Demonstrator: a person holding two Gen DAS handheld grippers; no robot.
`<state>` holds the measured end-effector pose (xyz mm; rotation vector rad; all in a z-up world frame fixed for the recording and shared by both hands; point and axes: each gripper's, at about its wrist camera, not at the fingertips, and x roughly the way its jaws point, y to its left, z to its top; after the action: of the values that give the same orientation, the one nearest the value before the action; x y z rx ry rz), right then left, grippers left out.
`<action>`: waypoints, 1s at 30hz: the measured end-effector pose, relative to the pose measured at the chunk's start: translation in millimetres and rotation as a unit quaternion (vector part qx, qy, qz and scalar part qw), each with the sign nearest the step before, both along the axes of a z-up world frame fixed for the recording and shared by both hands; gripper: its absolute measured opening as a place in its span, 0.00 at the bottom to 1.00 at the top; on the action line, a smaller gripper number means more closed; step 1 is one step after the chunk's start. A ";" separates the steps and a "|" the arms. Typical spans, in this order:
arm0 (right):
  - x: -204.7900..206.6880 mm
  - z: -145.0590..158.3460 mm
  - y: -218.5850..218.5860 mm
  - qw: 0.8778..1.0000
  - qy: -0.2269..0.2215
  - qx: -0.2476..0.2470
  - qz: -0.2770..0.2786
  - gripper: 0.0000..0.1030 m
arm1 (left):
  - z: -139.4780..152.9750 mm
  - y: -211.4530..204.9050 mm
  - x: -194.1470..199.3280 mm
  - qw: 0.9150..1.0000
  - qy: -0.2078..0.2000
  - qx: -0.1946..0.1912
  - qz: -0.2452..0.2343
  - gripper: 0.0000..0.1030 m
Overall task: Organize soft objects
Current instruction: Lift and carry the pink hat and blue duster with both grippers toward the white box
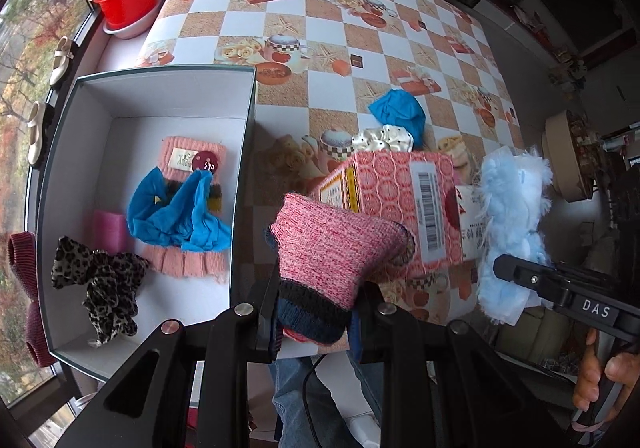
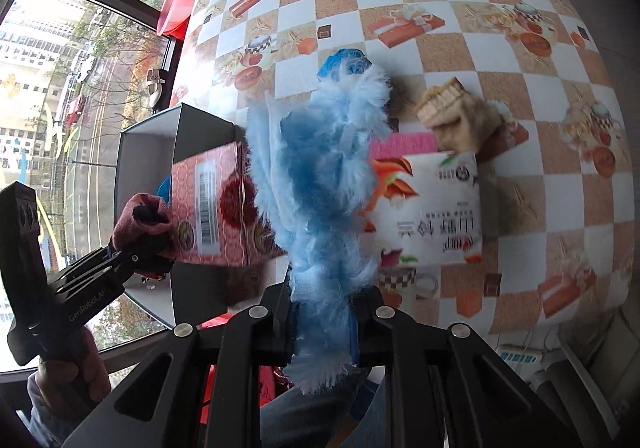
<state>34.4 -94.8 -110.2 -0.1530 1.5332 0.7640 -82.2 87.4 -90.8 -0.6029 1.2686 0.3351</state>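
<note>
Pinched between the closed fingers of the left tool [image 1: 316, 322], a pink knitted sock [image 1: 332, 252] hangs limp and light just beside the right wall of the open grey box [image 1: 244, 167]. The right tool [image 2: 322, 322] is clamped on a fluffy blue duster cloth [image 2: 320, 187], farther right of that box. Both pieces look soft, floppy and unbreakable, so a pinch anywhere near an end should do. Inside the box lie a blue cloth [image 1: 180, 215], a pink knit piece [image 1: 192, 260] and a leopard scrunchie [image 1: 104, 284]; bare floor remains at its near and far ends. The box's upright rim could snag trailing fabric, and a red carton [image 1: 404, 203] stands just right of the box.
</note>
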 end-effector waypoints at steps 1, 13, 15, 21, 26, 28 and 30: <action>-3.3 1.1 -2.2 1.000 -0.001 0.000 -0.003 0.19 | 0.2 -1.2 -2.4 1.000 -0.002 -0.002 -0.001 0.26; -50.8 27.8 8.1 0.999 -0.033 0.006 0.019 0.19 | 2.7 -12.4 -38.4 1.000 -0.019 -0.007 -0.004 0.26; -58.1 32.7 15.2 0.999 -0.042 0.007 0.033 0.19 | 6.2 -10.0 -45.0 1.000 -0.025 -0.004 0.001 0.26; -79.1 47.3 44.5 0.994 -0.069 0.010 0.084 0.19 | 13.1 5.9 -65.8 0.999 -0.038 0.002 0.039 0.26; -91.7 51.8 67.5 0.990 -0.077 0.012 0.120 0.19 | 16.5 20.1 -82.6 0.996 -0.044 0.006 0.071 0.26; -95.5 52.0 76.0 0.988 -0.078 0.012 0.131 0.19 | 16.9 24.9 -88.4 0.996 -0.046 0.007 0.082 0.26; -100.0 52.0 85.8 0.987 -0.078 0.012 0.143 0.19 | 17.3 29.7 -94.6 0.995 -0.046 0.011 0.092 0.26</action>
<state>-65.5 -9.1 -58.3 -0.4120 1.3675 0.9735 -176.8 117.1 -73.6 -0.7120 1.1218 0.4684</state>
